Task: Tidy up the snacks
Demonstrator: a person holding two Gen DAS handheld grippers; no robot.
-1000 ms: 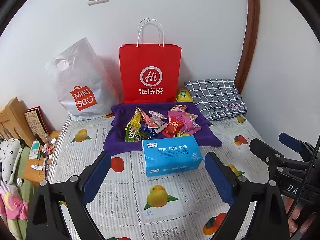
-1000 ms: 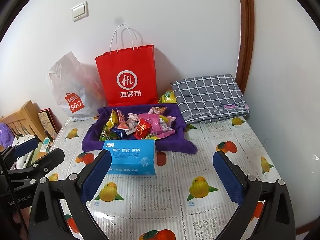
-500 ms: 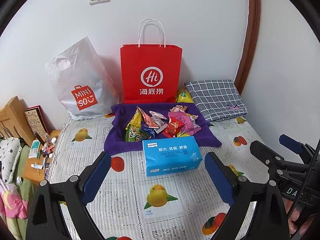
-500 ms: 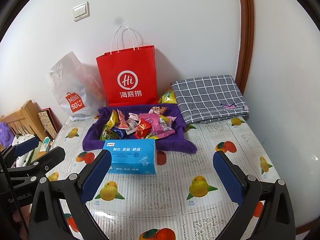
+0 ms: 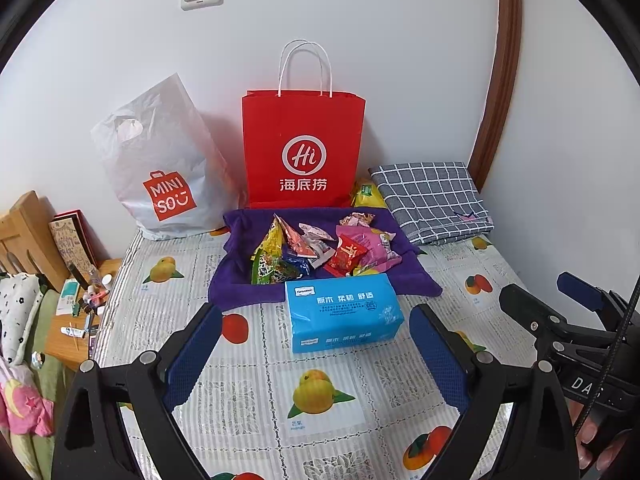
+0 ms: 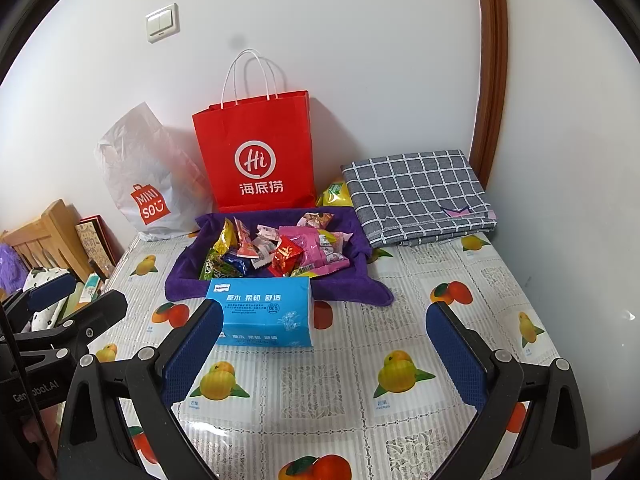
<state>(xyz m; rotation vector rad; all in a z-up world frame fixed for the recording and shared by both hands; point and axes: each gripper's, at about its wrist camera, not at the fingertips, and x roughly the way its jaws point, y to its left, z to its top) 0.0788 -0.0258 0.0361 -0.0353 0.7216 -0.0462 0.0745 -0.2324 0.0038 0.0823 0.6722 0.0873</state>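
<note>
Both the left tongs (image 5: 314, 354) and right tongs (image 6: 324, 354) gape empty near the tabletop's front edge. Pile of bright foil snack packets (image 5: 320, 250) sits on purple cloth (image 5: 232, 284) mid-tabletop; reach over the blue tissue pack (image 5: 344, 312), pinching one packet.

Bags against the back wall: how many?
2. The white plastic bag leans at the left; the red paper bag stands beside it, behind the purple cloth with the snacks. A yellow packet peeks out beside it; more may be hidden.

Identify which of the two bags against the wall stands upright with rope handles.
The red paper bag: it stands upright with white rope handles, whereas the white Miniso plastic bag slumps and has a cut-out grip.
</note>
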